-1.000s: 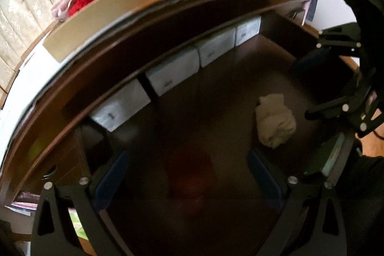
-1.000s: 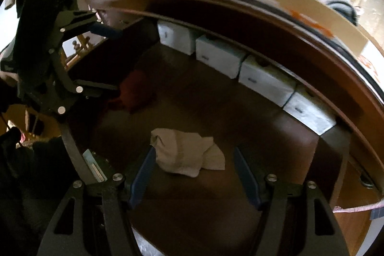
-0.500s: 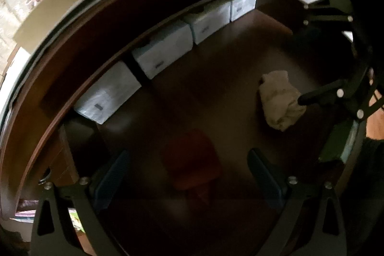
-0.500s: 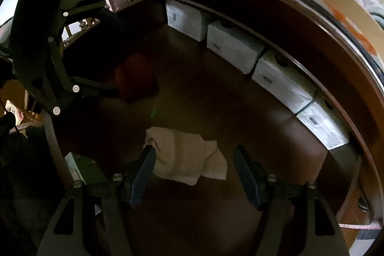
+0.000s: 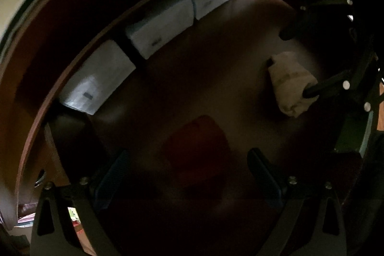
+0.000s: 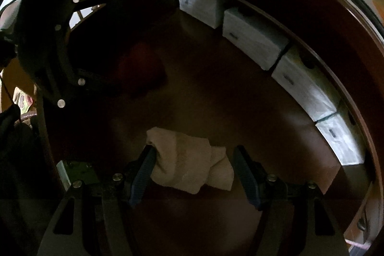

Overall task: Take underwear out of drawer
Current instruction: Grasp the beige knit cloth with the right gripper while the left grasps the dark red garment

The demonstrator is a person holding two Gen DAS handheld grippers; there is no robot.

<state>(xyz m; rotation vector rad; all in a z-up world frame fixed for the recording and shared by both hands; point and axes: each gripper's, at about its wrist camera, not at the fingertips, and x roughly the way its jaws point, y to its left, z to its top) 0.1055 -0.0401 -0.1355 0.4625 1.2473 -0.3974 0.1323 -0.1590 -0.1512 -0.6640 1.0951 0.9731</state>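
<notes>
step: reach into the drawer (image 6: 216, 92); nothing is gripped yet, both grippers are lowered toward the cloth pieces.
beige underwear: crumpled beige piece (image 6: 189, 162) is seen lower centre of the right wrist view, on the drawer floor; in the left wrist view it sits at right of frame (image 5: 289, 83).
red underwear: a dim red piece (image 5: 196, 150) is seen lower centre of the left wrist view, between the left fingers' line; at centre left of the right wrist view (image 6: 141, 68). Too dark for its shape to be told.
right gripper: (image 6: 194, 172) jaws are held wide, straddling the beige piece; the left pad looks at or just beside the cloth edge, the right pad is apart from it. No squeeze is seen.
left gripper: (image 5: 189, 174) jaws are held wide, nothing between the pads but the red piece below; contact cannot be told.
pose: both grippers are pointed steeply down into the drawer; each gripper's body is seen at the edge of the other's view.
boxes: a row of white boxes (image 5: 165, 28) is lined along the back wall, well apart from both pieces.
next move: judged, the right jaws need to be sunk a little more and closed on the beige piece, then lifted out over the drawer front; the left likewise on the red piece.
risk: judged, only a fold may be pinched, so the cloth could slip.
</notes>
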